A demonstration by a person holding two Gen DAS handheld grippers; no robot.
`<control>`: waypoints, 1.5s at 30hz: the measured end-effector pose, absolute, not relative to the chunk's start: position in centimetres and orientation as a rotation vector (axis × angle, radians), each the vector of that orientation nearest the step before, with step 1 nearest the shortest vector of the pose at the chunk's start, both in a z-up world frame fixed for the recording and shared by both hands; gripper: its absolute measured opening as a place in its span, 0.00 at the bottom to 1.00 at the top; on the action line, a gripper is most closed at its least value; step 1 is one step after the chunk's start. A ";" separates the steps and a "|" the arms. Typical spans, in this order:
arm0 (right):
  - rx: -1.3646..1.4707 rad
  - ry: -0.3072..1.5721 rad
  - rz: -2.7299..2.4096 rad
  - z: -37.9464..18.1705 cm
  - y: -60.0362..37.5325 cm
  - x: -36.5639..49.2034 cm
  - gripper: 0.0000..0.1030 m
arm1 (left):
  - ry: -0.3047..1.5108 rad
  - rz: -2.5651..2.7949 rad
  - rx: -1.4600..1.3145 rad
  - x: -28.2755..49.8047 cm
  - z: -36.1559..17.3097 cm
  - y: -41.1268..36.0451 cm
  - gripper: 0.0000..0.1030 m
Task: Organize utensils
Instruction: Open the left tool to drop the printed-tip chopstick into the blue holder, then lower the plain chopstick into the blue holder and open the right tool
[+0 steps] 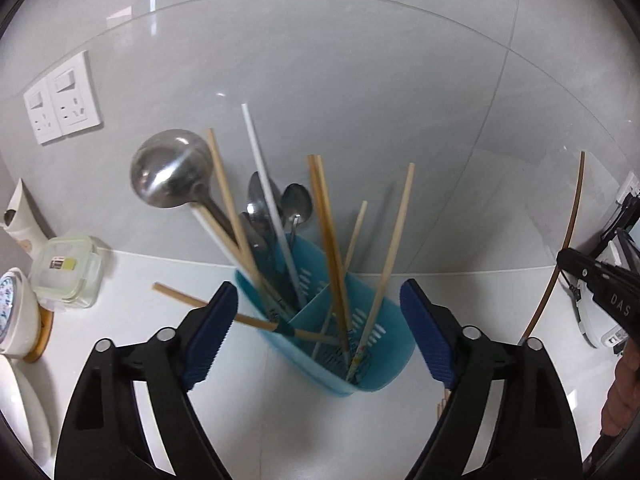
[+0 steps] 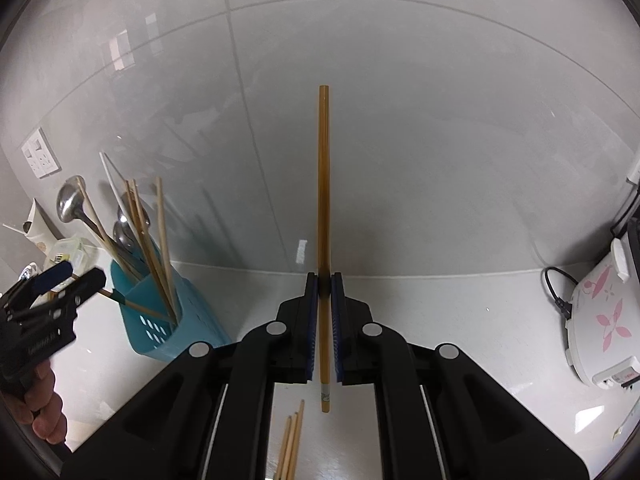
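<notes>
Surface: white countertop (image 2: 460, 340), meeting grey tiled wall.
Left end: blue utensil caddy (image 1: 360, 344), clear lidded container (image 1: 68, 276) near it.
Right end: white cooker with pink flowers (image 2: 600, 332).
Near edge: loose chopsticks (image 2: 292, 444).

Even, soft indoor light; window glare streaks the glossy wall tiles (image 1: 360, 80). Strong fisheye bending with dark corners (the utensils (image 1: 224, 208) are motion-blurred).

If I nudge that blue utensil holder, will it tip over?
Probably. The holder is tall and narrow, and the ladle and chopsticks stand well above its rim, so it looks top-heavy. It may also slide on the glossy counter.
</notes>
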State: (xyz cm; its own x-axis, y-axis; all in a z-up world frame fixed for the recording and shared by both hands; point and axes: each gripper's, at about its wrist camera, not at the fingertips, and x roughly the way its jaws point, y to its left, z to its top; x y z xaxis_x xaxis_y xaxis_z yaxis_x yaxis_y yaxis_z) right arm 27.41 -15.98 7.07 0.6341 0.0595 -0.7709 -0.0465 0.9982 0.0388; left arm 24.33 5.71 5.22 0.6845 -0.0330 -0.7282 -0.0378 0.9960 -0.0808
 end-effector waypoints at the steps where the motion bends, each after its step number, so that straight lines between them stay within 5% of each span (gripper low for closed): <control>1: 0.015 0.877 0.067 7.3 -15.7 27.5 0.06 | 0.818 0.009 -0.095 24.0 5.4 6.1 0.86; 23: 0.032 0.730 0.318 13.4 -6.7 29.0 0.06 | 0.834 0.130 -0.132 21.7 6.0 11.9 0.94; 45: -0.025 0.837 0.364 7.8 -2.5 29.4 0.08 | 0.866 0.153 -0.152 21.0 4.6 13.4 0.94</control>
